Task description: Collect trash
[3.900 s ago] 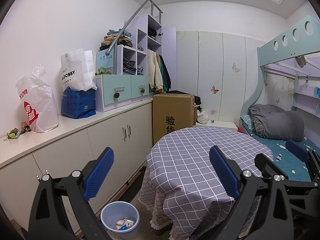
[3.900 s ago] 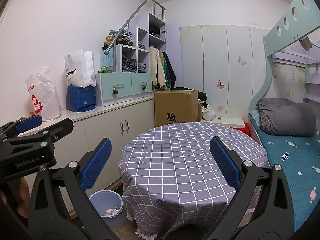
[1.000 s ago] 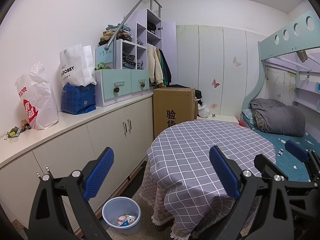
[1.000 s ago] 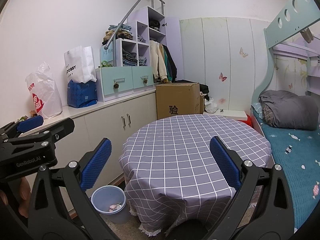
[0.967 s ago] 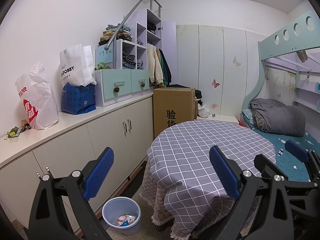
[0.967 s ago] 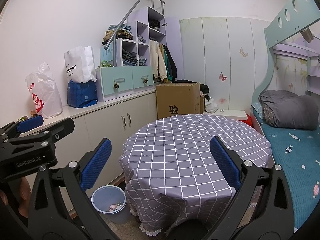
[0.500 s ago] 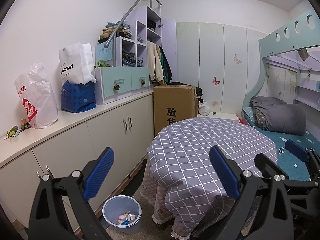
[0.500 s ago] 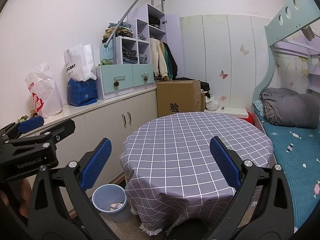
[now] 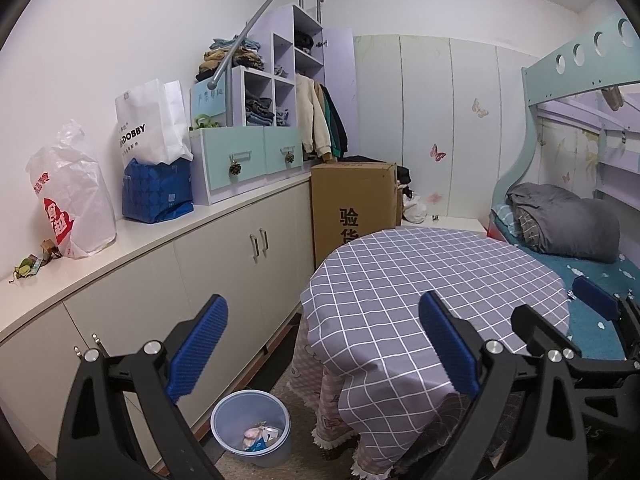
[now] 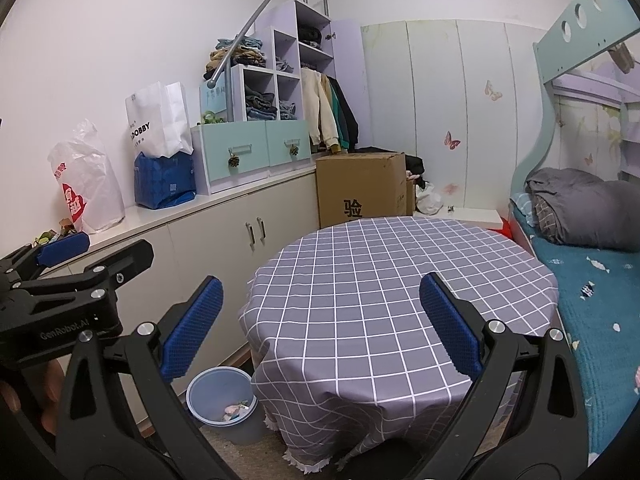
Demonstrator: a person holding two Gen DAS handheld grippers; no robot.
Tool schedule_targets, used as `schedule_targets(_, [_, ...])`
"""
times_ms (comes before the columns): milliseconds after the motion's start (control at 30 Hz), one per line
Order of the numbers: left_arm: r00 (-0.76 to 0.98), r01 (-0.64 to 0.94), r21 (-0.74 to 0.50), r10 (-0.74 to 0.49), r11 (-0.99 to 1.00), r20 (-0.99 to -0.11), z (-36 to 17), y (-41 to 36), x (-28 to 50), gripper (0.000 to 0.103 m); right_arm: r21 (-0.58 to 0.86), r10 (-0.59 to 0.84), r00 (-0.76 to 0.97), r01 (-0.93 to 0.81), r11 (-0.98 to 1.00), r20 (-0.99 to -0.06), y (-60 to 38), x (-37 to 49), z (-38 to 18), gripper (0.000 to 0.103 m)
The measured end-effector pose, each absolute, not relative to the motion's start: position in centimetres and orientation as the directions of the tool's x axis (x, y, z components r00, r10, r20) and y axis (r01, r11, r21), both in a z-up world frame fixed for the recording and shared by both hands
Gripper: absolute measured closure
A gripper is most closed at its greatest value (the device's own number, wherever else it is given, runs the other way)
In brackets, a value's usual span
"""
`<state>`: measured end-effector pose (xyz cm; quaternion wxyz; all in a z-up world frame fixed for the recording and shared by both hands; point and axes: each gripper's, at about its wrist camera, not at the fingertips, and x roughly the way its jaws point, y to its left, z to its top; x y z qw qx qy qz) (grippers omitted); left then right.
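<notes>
One round desk (image 9: pixel 420 280) in a grey checked cloth stands ahead of me, with one blue trash bin (image 9: pixel 251 426) on the floor just left of its base, a few scraps inside. My two grippers, left gripper (image 9: pixel 324 344) and right gripper (image 10: pixel 318 326), hang before the desk, each with two blue fingers (image 9: pixel 198 344) spread wide and holding nothing.

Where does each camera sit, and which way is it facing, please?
Left wrist: on the left claw, open, facing the checked round table; the right claw shows at far right.
Right wrist: on the right claw, open, facing the same table; the left claw shows at far left.
Both share the table, blue wastebasket and cardboard box.
</notes>
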<state>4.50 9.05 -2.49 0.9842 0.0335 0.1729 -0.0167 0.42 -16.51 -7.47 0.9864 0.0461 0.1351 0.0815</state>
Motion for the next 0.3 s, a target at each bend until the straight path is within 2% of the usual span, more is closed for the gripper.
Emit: schedule_targets(300, [0.912, 0.04, 0.099, 0.004, 0.994, -0.411, -4.3, 7.5, 8.5, 0.009, 0.158, 0.181, 0.924, -0.134, 0.978, -0.336, -17.9, 4.5, -9.8, 0.006])
